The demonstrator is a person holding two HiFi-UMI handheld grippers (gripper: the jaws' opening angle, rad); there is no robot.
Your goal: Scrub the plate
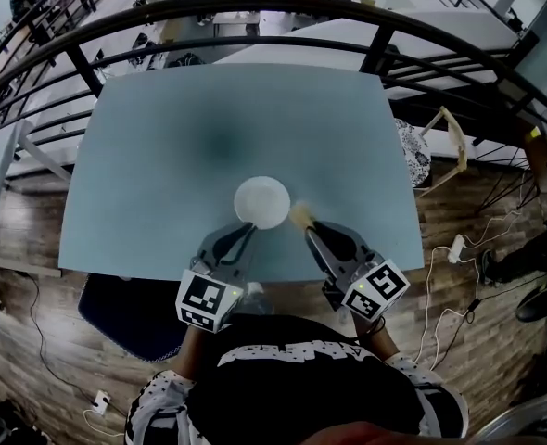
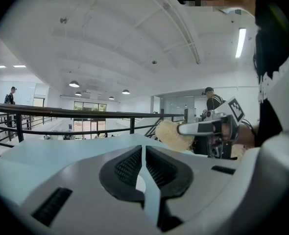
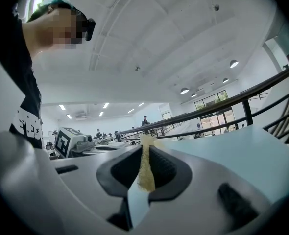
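- Plate [image 1: 261,200]: white, on the blue worktop [image 1: 162,146], just ahead of the left hand-held gripper [image 1: 243,235] and just left of the right hand-held gripper [image 1: 309,234].
- The left gripper's jaws are pressed nearly together. A thin pale edge lies between them, which I judge to be the plate's near rim.
- The right gripper's jaws pinch a yellow scrub pad [image 1: 300,215]. The pad pokes out past their tips, just beside the plate's right rim.
- Risk 1: the hold is on the rim only. Downward scrubbing on the far side could lever the plate out of the jaws or tip it.
- Risk 2: the plate is near the worktop's front edge. A stroke pulled toward the grippers could slide it off.
- Risk 3: only a thin part of the pad is pinched. Drag could fold it or pull it free, and the bare jaw tips would then scrape the plate.
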